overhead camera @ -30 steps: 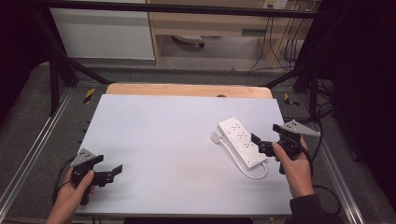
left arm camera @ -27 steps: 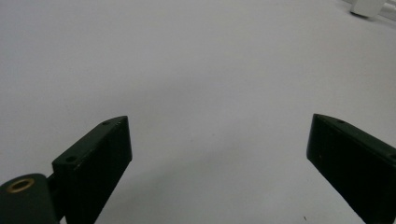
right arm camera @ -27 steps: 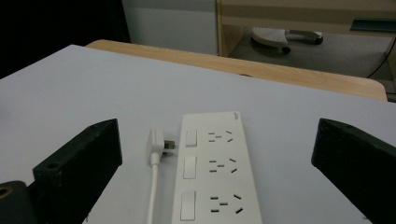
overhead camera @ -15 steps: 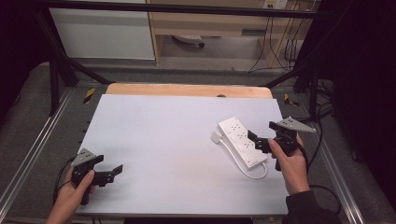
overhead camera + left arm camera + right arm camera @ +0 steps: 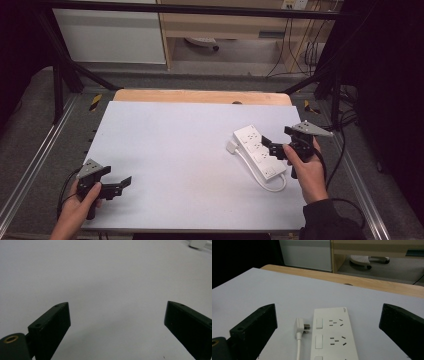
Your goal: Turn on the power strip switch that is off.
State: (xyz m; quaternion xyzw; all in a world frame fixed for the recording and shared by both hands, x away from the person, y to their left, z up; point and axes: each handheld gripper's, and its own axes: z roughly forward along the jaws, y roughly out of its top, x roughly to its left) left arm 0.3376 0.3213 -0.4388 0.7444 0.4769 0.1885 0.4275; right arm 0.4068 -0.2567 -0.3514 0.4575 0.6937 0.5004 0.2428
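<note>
On the white surface (image 5: 190, 150) the power strip (image 5: 259, 152) lies at four o'clock with its plug (image 5: 300, 326) just beside it; the right gripper (image 5: 274, 148), jaws wide, should straddle the strip squarely, while the left gripper (image 5: 120, 184), also wide, idles at eight o'clock.

The power strip (image 5: 334, 333) is smooth white plastic with a slight sheen. The counter (image 5: 180, 145) is matt pale grey, with bare wood at its 12 o'clock edge. Both grippers' jaws look matt black.
</note>
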